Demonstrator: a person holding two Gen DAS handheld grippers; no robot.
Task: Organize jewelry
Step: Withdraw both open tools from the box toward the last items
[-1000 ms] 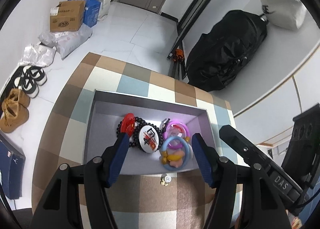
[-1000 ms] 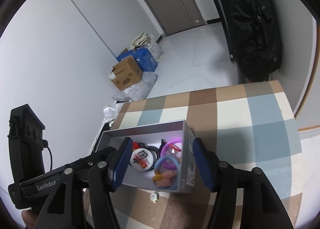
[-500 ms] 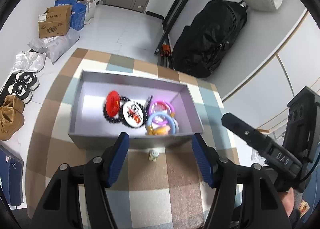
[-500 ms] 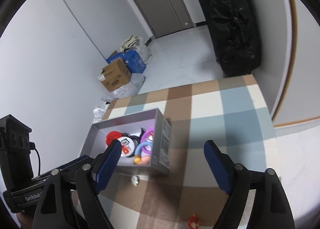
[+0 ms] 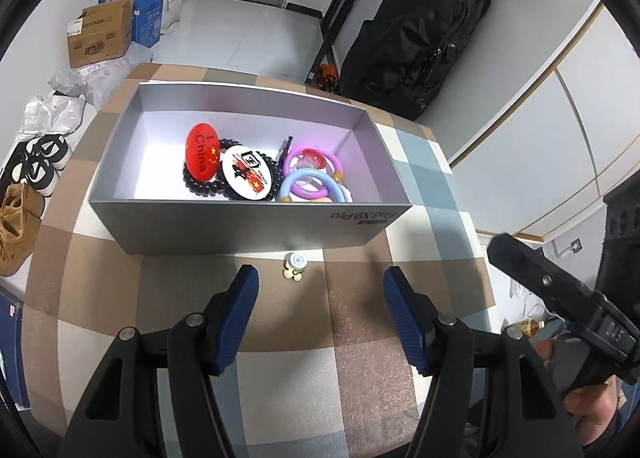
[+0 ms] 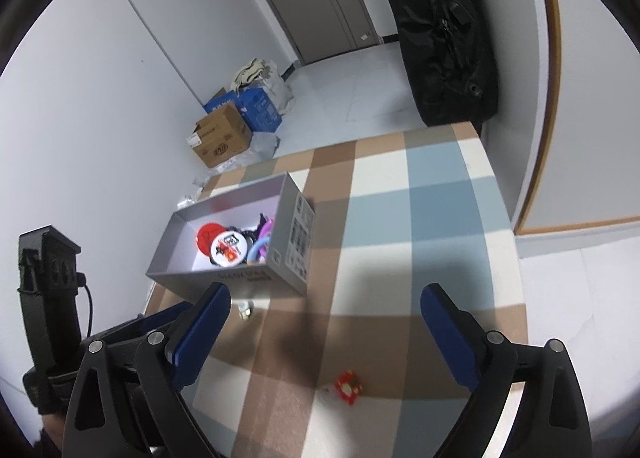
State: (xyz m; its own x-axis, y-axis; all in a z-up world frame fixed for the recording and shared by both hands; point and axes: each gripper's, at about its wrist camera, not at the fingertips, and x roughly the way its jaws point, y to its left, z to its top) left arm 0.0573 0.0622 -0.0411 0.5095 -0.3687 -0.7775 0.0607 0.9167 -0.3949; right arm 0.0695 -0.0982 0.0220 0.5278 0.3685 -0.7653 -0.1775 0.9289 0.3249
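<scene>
The left claw (image 5: 320, 290) stands half open with nothing between its fingers, tilted down over the bench (image 5: 360, 370) just short of the box (image 5: 256, 226); a small pale charm (image 5: 295, 267) lies against the box's near wall. The right claw (image 6: 324, 312) gapes wide, its jaws just having been opening, empty, angled down beside the box; a red trinket (image 6: 349, 387) sits well apart from the box, nearer this claw.
</scene>
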